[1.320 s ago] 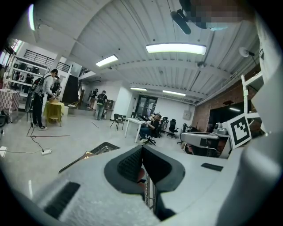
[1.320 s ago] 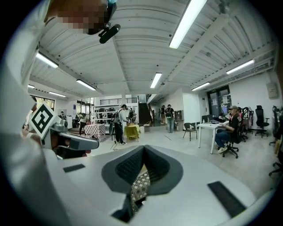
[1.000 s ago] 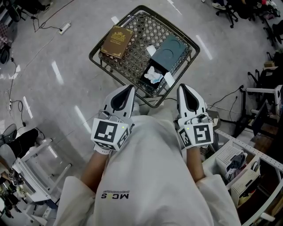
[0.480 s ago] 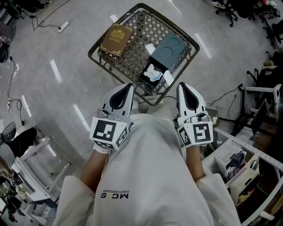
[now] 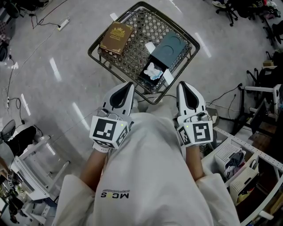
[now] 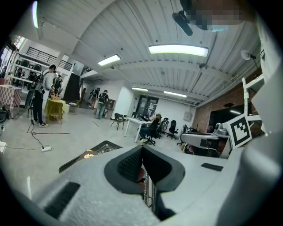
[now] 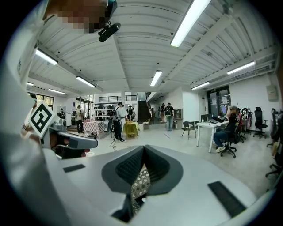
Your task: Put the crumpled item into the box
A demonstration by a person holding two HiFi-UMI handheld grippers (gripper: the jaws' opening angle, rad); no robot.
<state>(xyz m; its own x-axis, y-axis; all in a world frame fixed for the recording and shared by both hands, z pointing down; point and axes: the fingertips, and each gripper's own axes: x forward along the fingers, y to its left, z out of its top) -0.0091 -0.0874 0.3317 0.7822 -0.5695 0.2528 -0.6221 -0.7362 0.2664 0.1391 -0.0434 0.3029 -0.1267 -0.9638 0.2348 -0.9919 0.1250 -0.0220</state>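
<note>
A crumpled white and pale-blue item (image 5: 153,71) lies inside an open black box tray (image 5: 147,79), which sticks out of a dark teal box (image 5: 172,49) on a wire-mesh table (image 5: 132,57). A brown box with gold print (image 5: 116,38) rests on the table's left part. My left gripper (image 5: 128,85) and right gripper (image 5: 181,84) are held close to my body, just short of the table's near edge, both shut with nothing in them. In the left gripper view the left gripper (image 6: 142,148) meets at its tips, and in the right gripper view the right gripper (image 7: 144,148) does the same.
A power strip (image 5: 65,27) and cables lie on the grey floor at the left. A white rack (image 5: 37,161) stands at lower left and shelving with bins (image 5: 236,163) at lower right. Office chairs (image 5: 230,11) are at the top right. People stand far off in both gripper views.
Almost nothing: both grippers stay shut in front of my body, and the table has drifted slightly up in the head view.
</note>
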